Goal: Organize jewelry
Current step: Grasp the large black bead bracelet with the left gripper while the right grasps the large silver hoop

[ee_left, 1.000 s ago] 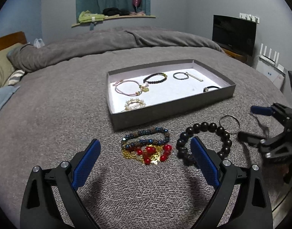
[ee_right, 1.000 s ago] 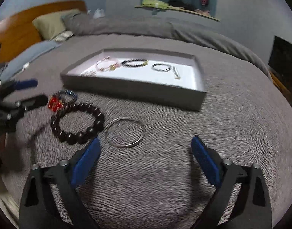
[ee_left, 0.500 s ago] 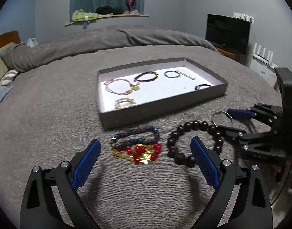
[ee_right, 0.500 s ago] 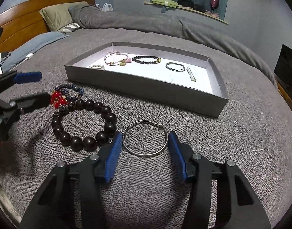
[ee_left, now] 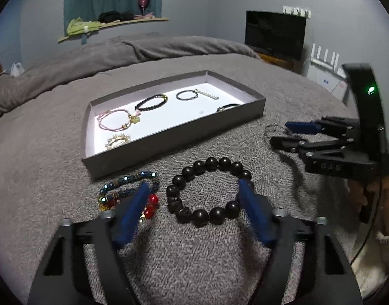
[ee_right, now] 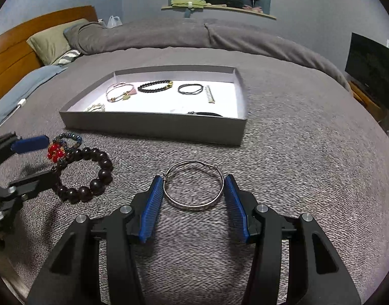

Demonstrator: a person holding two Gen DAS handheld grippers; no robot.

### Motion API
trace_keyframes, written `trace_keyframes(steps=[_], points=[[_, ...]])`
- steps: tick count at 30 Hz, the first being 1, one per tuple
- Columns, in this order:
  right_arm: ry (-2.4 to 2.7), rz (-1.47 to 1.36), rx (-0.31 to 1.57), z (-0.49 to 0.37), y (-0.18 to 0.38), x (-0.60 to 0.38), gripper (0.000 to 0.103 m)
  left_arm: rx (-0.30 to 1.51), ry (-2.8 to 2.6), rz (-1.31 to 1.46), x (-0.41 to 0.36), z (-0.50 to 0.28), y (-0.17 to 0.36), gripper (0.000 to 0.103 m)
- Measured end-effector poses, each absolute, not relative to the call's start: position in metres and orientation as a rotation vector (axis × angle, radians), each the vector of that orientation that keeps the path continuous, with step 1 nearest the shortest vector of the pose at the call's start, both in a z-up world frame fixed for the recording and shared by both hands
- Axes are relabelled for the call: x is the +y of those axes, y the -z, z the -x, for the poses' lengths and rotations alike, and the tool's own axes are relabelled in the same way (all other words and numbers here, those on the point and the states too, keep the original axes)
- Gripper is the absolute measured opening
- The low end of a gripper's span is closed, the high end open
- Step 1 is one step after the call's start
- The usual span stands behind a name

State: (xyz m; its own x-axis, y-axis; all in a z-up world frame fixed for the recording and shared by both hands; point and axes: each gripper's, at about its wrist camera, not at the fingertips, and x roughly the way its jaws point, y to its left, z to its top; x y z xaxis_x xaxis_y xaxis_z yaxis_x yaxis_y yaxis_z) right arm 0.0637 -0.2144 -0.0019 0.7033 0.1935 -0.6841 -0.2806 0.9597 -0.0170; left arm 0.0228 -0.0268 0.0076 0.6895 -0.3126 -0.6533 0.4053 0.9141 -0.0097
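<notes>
A silver bangle (ee_right: 194, 206) lies on the grey blanket, and my right gripper (ee_right: 193, 178) is shut on it, a blue pad against each side. In the left wrist view the same right gripper (ee_left: 279, 133) shows at the right with the bangle (ee_left: 273, 128) at its tips. My left gripper (ee_left: 193, 185) straddles a dark wooden bead bracelet (ee_left: 199, 214). Its jaws are closing, with a gap left at the left pad. That pad overlaps a blue bead bracelet (ee_left: 125, 178) with red beads (ee_left: 152, 199). Behind them is the grey tray (ee_left: 169, 139), which holds several bracelets.
The tray (ee_right: 153, 127) lies mid-bed with white floor showing at its right side. A rolled duvet (ee_right: 194, 35), a pillow (ee_right: 49, 43) and a wooden headboard lie beyond. A TV (ee_left: 274, 34) stands at the right. A person's hand (ee_left: 359, 195) holds the right gripper.
My left gripper shifted right from the blue and red bracelets to the dark bead bracelet, and its jaws narrowed. My right gripper closed on the silver bangle and stayed shut on it.
</notes>
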Motion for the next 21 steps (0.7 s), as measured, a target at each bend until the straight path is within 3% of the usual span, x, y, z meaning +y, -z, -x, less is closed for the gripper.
trace_keyframes(steps=[3, 17, 19, 21], points=[[-0.272, 0.123, 0.753, -0.064, 0.004, -0.214, 0.05, 0.72, 0.408, -0.138, -0.033, -0.04, -0.012, 0.038], [-0.287, 0.103, 0.786, -0.069, 0.009, -0.217, 0.05, 0.829, 0.401, -0.233, -0.042, -0.063, 0.016, 0.031], [-0.283, 0.111, 0.79, -0.07, 0.011, -0.215, 0.05, 0.84, 0.401, -0.243, -0.043, -0.064, 0.018, 0.021], [-0.281, 0.117, 0.789, -0.071, 0.012, -0.214, 0.05, 0.833, 0.403, -0.254, -0.044, -0.062, 0.019, 0.02]])
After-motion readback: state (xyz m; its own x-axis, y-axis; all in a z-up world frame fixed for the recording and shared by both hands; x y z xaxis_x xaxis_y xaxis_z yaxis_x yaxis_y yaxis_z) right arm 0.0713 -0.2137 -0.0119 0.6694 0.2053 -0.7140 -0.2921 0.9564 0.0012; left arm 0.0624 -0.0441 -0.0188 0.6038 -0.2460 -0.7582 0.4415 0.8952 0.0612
